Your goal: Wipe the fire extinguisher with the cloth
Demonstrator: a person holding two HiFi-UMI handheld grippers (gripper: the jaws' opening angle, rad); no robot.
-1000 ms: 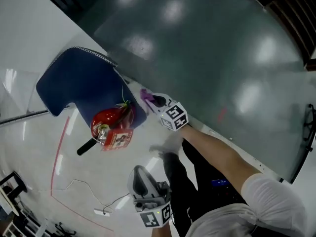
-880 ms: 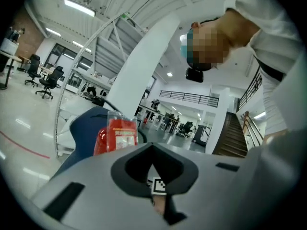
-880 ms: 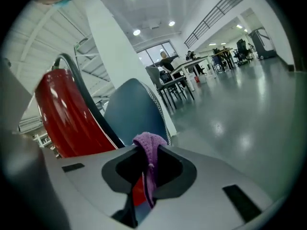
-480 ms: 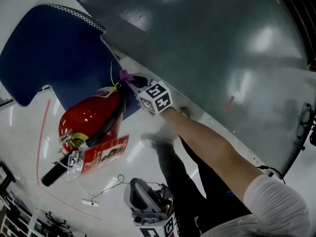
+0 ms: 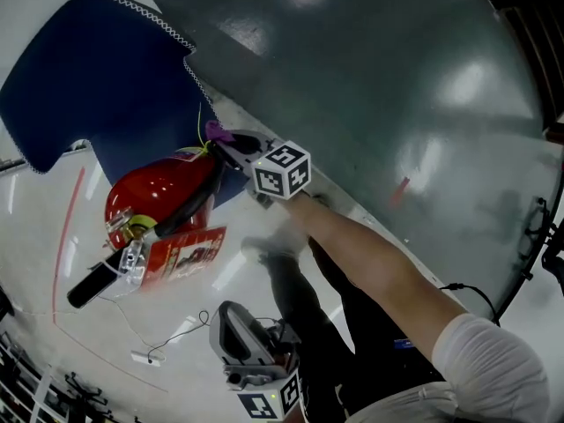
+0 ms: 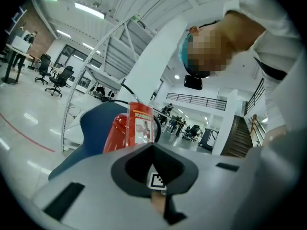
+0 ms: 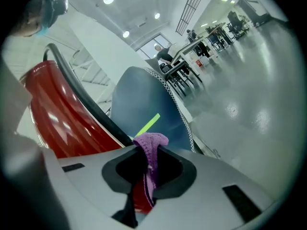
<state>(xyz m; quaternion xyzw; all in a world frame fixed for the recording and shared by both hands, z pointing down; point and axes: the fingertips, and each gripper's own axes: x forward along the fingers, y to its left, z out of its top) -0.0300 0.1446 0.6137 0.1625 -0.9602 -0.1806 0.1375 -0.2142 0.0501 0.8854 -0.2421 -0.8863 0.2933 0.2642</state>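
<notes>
The right gripper's [image 5: 231, 146] fingers [image 7: 211, 176] are clamped on the purple cloth [image 7: 149, 150], a fold bunched up between them. They hold it against the red fire extinguisher [image 5: 159, 199] beside its black hose [image 5: 189, 205], apparently to rub the shell. The extinguisher lies sideways on the floor [image 5: 370, 60], its base end over the blue mat's [image 5: 97, 86] edge. The left gripper [image 5: 231, 320] hangs low, fingers together on nothing, probably spare.

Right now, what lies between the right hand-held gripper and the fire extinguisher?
A purple cloth, pinched by the right hand-held gripper; the right gripper view shows it.
</notes>
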